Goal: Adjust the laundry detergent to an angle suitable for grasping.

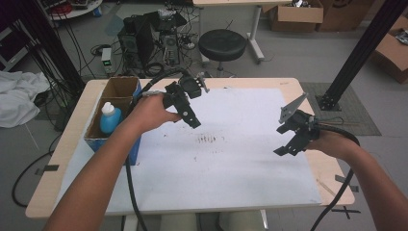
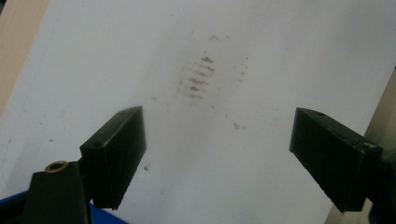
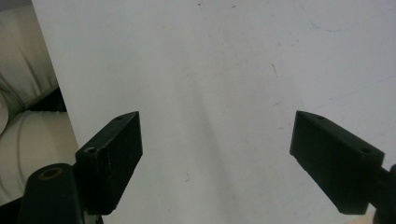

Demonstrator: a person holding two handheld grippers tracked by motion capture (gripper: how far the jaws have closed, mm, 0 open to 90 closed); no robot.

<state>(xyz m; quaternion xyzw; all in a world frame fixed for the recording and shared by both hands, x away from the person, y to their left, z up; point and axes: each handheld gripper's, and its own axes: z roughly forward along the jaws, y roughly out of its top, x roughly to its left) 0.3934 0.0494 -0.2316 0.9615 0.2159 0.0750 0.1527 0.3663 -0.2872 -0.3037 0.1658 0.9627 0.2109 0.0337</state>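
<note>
Pale wooden table (image 1: pixel 72 144) with rounded corners, topped by a flat white sheet (image 1: pixel 240 168) smudged brown at centre (image 1: pixel 208 139). Far left: open cardboard box (image 1: pixel 118 89), blue bottle (image 1: pixel 110 118) with white cap inside. Left gripper (image 1: pixel 192 122) just right of box, matte black jaws spread, empty. Right gripper (image 1: pixel 285 150) near right edge, jaws likewise spread, empty.

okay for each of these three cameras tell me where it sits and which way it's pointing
High view: above the person's side, looking forward and down on the table; both forearms, left tongs and right tongs show.
Left gripper view: rides the left tongs, looking down at the white sheet; jaws apart.
Right gripper view: rides the right tongs, facing bare white sheet; jaws apart.
Shared: the brown smudges appear in the high and left gripper views.
</note>
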